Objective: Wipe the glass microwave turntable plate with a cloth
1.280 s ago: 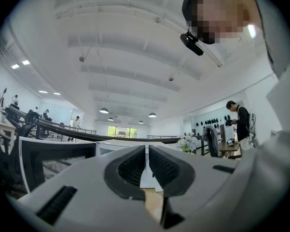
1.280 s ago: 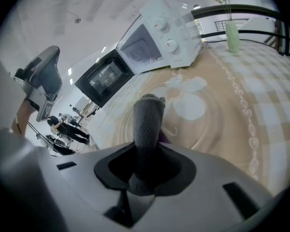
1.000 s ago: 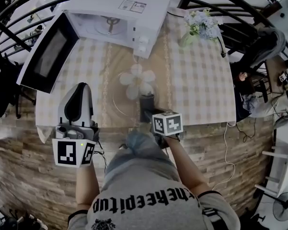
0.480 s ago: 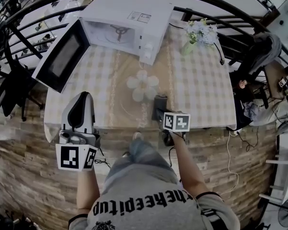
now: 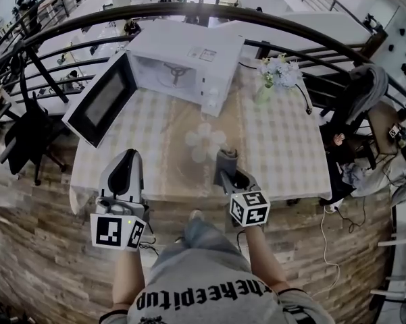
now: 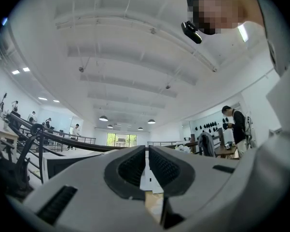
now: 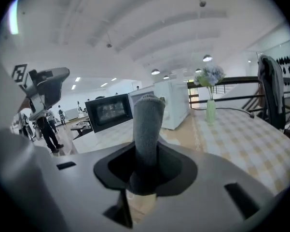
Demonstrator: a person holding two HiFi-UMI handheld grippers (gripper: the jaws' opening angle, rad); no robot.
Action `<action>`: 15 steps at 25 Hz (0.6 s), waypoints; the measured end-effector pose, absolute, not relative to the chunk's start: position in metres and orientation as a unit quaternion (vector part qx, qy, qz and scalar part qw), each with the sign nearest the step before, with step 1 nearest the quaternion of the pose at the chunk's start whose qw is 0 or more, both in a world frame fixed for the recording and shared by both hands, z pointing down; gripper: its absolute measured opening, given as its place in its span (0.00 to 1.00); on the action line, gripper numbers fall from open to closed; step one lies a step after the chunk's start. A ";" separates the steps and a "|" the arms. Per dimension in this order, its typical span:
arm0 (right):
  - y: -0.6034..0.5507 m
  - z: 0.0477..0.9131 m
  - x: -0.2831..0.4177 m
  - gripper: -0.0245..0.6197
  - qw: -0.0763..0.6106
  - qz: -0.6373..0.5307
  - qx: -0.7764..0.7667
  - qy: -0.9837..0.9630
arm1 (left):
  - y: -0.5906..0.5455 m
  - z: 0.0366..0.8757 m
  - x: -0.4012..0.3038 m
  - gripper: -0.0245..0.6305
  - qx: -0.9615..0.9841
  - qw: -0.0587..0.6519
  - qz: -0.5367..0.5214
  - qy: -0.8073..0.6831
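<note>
The checked surface (image 5: 284,147) carries the glass plate (image 5: 204,142) before the microwave (image 5: 189,52). My right gripper (image 7: 145,166) clamps the cloth (image 7: 147,124); my left gripper (image 6: 147,166) hangs nearly closed, empty. Unbraced, the plate could skid under wiping.

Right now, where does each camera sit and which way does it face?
Head view: on the person's head, looking steeply down at the table, microwave, both forearms, left gripper and right gripper.
Left gripper view: on the left gripper, tilted up toward the ceiling; jaws nearly together, empty; the person's head above.
Right gripper view: on the right gripper, facing across the table to the microwave; jaws clamp the cloth.
Shared: head and right gripper views both show microwave, cloth, left gripper.
</note>
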State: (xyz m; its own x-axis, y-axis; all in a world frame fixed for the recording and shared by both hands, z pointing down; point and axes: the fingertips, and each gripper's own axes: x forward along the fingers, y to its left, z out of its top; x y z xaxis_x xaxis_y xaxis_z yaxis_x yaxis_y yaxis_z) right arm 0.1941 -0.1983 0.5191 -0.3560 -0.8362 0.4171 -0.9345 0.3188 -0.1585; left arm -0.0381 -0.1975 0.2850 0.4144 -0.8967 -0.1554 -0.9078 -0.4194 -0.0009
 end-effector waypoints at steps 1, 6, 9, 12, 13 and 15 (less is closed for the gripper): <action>-0.198 0.510 0.192 0.20 0.127 0.174 0.553 -0.805 | -0.196 0.284 -0.039 0.07 -0.840 0.042 0.066 0.537; -0.193 0.468 0.182 0.20 0.111 0.118 0.554 -0.816 | -0.189 0.279 -0.046 0.07 -0.838 0.044 0.070 0.539; -0.191 0.445 0.179 0.20 0.091 0.103 0.556 -0.820 | -0.187 0.278 -0.051 0.07 -0.836 0.044 0.072 0.542; -0.188 0.423 0.177 0.20 0.072 0.087 0.557 -0.823 | -0.185 0.275 -0.055 0.07 -0.835 0.045 0.076 0.543; -0.187 0.416 0.176 0.20 0.067 0.081 0.557 -0.824 | -0.184 0.275 -0.056 0.07 -0.835 0.045 0.077 0.543; -0.185 0.404 0.174 0.20 0.062 0.071 0.556 -0.826 | -0.182 0.273 -0.058 0.07 -0.834 0.046 0.079 0.544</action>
State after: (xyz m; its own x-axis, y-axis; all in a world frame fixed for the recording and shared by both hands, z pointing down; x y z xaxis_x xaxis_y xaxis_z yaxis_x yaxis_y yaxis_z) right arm 0.1742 -0.1850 0.4036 -0.3741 -0.9095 0.1815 -0.9271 0.3716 -0.0488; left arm -0.0583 -0.1824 0.2731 0.3965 -0.8999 -0.1816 -0.9143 -0.4049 0.0100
